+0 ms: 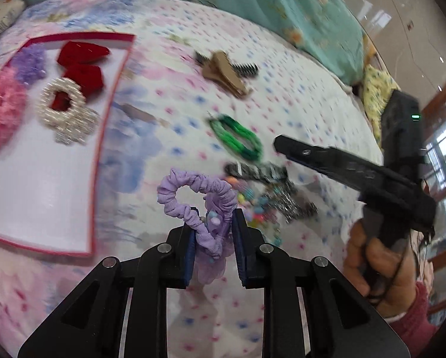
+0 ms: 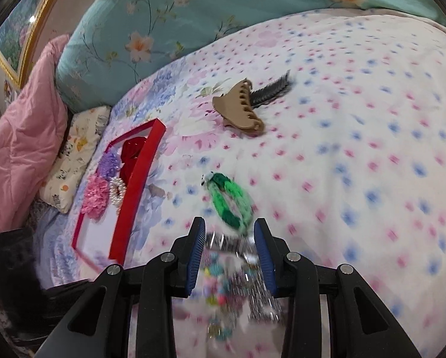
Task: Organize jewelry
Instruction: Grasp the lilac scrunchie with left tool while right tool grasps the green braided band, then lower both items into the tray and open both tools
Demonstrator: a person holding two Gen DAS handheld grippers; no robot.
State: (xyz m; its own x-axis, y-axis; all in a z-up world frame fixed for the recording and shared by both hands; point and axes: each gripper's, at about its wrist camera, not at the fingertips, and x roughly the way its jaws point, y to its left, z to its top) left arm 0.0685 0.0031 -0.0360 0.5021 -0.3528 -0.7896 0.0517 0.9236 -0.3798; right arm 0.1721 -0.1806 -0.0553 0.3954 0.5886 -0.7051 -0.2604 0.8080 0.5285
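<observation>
The left claw (image 1: 213, 223) is pinching a lilac ruched fabric scrunchie (image 1: 197, 198) with a gauzy bow, its blue pads (image 1: 190, 247) pressed into the cloth so that the loop stands up just ahead of the tips, above the flowered bedspread (image 1: 297, 95). Well off to that claw's left lies a shallow white tray with a red rim (image 1: 97, 137), already carrying a fluffy pink scrunchie (image 1: 1, 113), a fuzzy purple one (image 1: 29, 62), two dark red velvet bows (image 1: 83, 65) and a pearl-beaded ring (image 1: 62, 103). Just ahead and to its right rests a green knitted hair loop (image 1: 238, 137), and farther ahead a tan plastic claw clip (image 1: 223, 71) lies against a black comb clip (image 1: 246, 70). The right claw (image 2: 230, 234) hangs low over the bed with its jaws parted; between and beneath them sits a blurred heap of coloured beads and silvery sparkling pieces (image 2: 229, 283), and I cannot tell whether the pads (image 2: 264, 256) touch any of it. The green loop (image 2: 232, 205) lies just past its tips, the tan clip (image 2: 241, 110) well beyond, and the red-rimmed tray (image 2: 133, 191) away to its left. A hand (image 1: 375, 265) in a dark pink sleeve (image 1: 413, 313) grips the right tool's handle.
</observation>
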